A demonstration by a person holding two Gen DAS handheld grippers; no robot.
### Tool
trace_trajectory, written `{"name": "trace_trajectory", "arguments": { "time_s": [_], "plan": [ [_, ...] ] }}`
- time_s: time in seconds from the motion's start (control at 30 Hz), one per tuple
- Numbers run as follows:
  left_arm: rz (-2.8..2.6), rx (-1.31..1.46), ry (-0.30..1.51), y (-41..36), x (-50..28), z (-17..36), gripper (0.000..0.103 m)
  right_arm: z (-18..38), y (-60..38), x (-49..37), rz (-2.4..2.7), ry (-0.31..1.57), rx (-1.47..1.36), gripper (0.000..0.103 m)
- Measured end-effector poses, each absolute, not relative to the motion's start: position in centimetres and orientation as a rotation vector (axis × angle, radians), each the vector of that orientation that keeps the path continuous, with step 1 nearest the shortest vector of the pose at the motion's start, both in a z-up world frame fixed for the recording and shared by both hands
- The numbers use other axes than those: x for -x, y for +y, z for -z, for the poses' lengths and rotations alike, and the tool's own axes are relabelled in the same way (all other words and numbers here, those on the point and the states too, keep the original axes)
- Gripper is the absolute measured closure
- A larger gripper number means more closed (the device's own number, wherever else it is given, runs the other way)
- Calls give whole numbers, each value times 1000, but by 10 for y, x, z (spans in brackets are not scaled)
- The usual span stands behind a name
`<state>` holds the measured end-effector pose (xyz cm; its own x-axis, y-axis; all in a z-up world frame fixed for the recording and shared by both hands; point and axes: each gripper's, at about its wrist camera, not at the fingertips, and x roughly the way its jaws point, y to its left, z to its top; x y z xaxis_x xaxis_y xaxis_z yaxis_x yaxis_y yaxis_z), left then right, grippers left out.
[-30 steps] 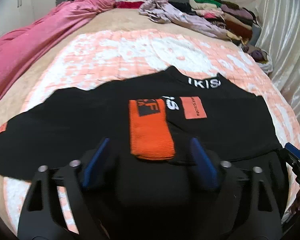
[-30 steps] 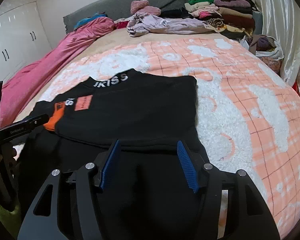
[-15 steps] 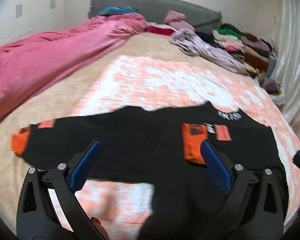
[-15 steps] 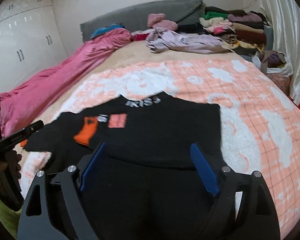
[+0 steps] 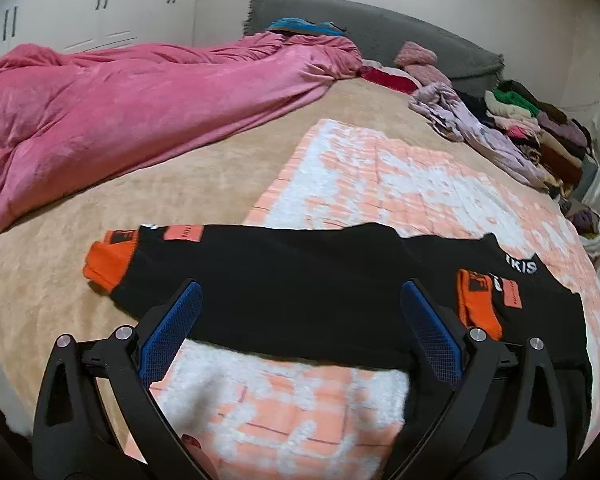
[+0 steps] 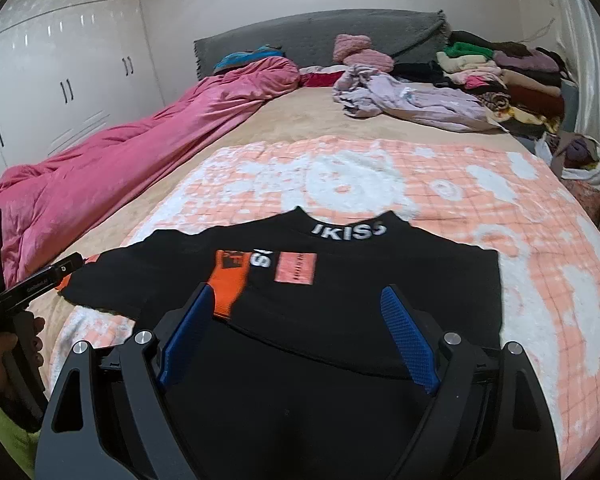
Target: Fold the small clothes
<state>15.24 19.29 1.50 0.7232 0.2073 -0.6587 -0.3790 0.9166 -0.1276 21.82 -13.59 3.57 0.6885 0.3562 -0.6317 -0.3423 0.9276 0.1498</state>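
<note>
On the bed (image 6: 300, 120), lying across a peach-and-white blanket (image 6: 520, 240): black sweatshirt (image 6: 340, 300), collar lettering facing away from the cameras, one orange-cuffed sleeve (image 6: 230, 286) folded over the chest beside a peach patch (image 6: 296, 268). Stretching out toward the left side in the left wrist view: other sleeve (image 5: 260, 264), its orange cuff (image 5: 108, 258) resting on the tan bed cover (image 5: 140, 184), past the blanket's edge. Hovering over the near part of that sleeve: left tongs (image 5: 300, 332), blue pads (image 5: 172, 332) spread wide, gripping nothing. Hanging over the garment's lower part in the right wrist view: right tongs (image 6: 296, 336), pads (image 6: 410, 340) likewise spread apart, nothing between them; contact with the cloth not possible to judge. Showing at the left edge of the right wrist view: body of the left tool with the person's hand (image 6: 4, 356) around its handle. Lying along the left side of the bed: bunched pink quilt (image 5: 120, 100). Resting at the far right against the grey headboard (image 6: 320, 36): stack of folded clothes (image 6: 508, 76), with a crumpled lilac garment (image 6: 408, 100) beside it. Standing behind, on the left: white wardrobe doors (image 6: 60, 80).
</note>
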Motion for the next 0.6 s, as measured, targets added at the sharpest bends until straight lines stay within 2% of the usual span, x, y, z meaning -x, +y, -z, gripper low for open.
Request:
{"name": "trace_trajectory", "arguments": {
  "time_s": [0.6],
  "plan": [
    [-606,396,696,266,-144,5,10,-11,-22,-242,-572,746,91,19]
  ]
}}
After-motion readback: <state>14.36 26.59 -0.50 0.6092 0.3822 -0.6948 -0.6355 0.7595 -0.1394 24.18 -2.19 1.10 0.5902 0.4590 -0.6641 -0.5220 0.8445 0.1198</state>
